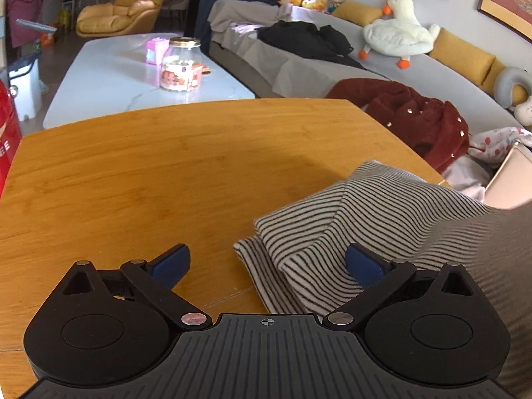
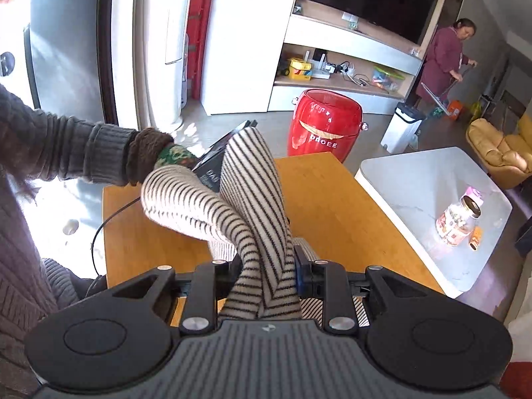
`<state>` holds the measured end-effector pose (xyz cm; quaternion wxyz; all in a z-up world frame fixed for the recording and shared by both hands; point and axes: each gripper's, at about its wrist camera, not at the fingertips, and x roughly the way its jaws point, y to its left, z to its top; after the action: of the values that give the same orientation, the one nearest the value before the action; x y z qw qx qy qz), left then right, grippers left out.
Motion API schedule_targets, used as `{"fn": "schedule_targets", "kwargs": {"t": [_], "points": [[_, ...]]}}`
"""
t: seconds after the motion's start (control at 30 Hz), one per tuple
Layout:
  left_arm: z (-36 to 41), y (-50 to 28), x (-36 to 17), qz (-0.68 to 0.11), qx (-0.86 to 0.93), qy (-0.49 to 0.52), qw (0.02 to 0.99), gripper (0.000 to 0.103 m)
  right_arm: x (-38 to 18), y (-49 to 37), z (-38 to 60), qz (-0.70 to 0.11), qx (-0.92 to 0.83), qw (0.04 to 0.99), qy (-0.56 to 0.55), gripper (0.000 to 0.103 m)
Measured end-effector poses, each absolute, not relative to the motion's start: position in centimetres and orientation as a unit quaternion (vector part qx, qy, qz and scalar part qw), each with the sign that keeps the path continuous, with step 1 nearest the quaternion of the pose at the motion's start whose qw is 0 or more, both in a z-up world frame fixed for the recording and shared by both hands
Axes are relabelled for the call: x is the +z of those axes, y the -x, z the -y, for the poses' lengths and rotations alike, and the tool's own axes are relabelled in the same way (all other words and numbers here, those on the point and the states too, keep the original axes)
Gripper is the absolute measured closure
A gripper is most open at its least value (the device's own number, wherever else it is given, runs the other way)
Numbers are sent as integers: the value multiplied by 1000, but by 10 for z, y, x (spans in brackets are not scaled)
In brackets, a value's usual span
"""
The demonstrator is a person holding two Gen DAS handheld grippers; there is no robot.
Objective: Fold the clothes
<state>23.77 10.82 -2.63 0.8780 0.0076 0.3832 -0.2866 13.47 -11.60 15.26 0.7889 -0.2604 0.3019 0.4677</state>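
Observation:
A black-and-white striped garment (image 1: pixel 332 229) lies partly folded on the right side of the wooden table (image 1: pixel 149 173). My left gripper (image 1: pixel 266 262) is open just above the table, with the garment's folded corner between its blue pads (image 1: pixel 364 264). In the right wrist view my right gripper (image 2: pixel 266 276) is shut on a bunched part of the striped garment (image 2: pixel 246 206) and holds it lifted over the table (image 2: pixel 332 206). The cloth drapes over the left gripper's body (image 2: pixel 212 166) and the person's left hand.
A white marble coffee table (image 1: pixel 109 76) with a glass jar (image 1: pixel 181 66) stands beyond the wooden table. A sofa (image 1: pixel 415 76) holds a dark red coat (image 1: pixel 419 116), black clothes and a plush goose. A red barrel (image 2: pixel 322 126) stands past the table. A person in purple (image 2: pixel 445 56) stands far off.

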Motion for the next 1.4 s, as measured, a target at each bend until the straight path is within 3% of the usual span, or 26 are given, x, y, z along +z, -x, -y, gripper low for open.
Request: {"fn": "schedule_targets", "kwargs": {"t": [0.07,0.27,0.43,0.53,0.57,0.77,0.97,1.03,1.07,1.2,1.27,1.4], "points": [[-106,-234,-29,-382,-295,-22,875,14,139,-169,110,-323,478,780,240,78],[-141,-216,-12,-371,-251,-12,894,14,104,-202,113,-348,469,781,224,77],[-170,-199,28,-330,-268,63,903,7,75,-229,116,-368,460,780,211,74],[-155,-194,46,-304,-325,66,893,3,57,-246,118,-380,455,780,203,61],[-146,-195,47,-305,-342,64,887,3,59,-246,121,-375,448,787,199,51],[-96,-211,21,-337,-353,33,872,3,100,-199,166,-301,388,856,163,18],[-88,-229,-1,-360,-345,77,864,5,95,-165,218,-300,351,885,54,6],[-92,-231,-3,-363,-352,104,857,10,81,-166,225,-311,339,888,20,7],[-94,-232,-4,-363,-354,118,854,11,74,-166,229,-317,332,888,3,13],[-103,-231,-5,-365,-361,173,841,19,45,-194,236,-353,331,870,-95,58],[-107,-226,-3,-366,-361,190,837,29,38,-204,232,-364,343,858,-117,70],[-115,-194,5,-366,-364,194,834,32,46,-186,221,-343,410,840,-94,72]]}}
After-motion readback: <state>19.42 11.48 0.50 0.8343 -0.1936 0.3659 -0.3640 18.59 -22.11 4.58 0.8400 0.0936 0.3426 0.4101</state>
